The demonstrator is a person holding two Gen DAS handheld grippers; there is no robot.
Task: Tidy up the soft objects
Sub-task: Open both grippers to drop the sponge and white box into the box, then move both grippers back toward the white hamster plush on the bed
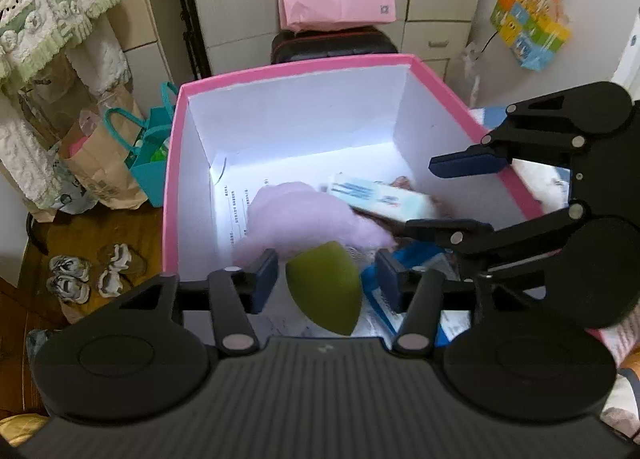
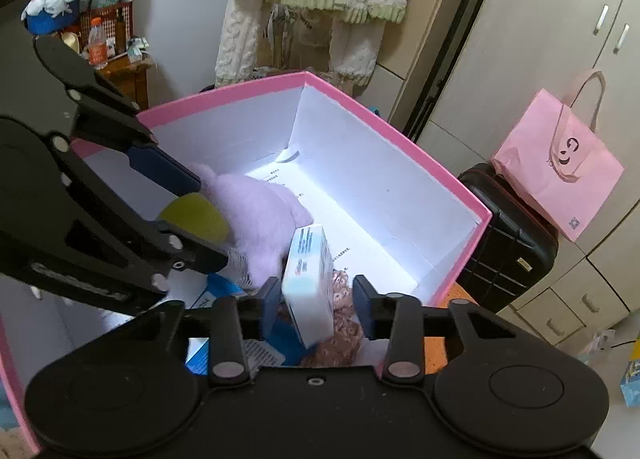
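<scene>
Pink box (image 1: 172,163), open-topped: both grippers are poised over it. Left gripper (image 1: 326,283): jaws parted, green sponge (image 1: 324,291) seen between the pads, apparently untouched, pointed end toward the camera. Right gripper (image 2: 316,299): jaws parted, tissue pack (image 2: 312,287) tilted between them, apparently released. Lilac plush (image 1: 304,215) lies beyond, near the box's middle.

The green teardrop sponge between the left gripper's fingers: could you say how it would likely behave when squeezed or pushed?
The green sponge looks like soft foam, so it would probably compress and feel light. Its rounded teardrop shape may let it roll or slip from the left gripper, whose pads stand clear of it.
</scene>
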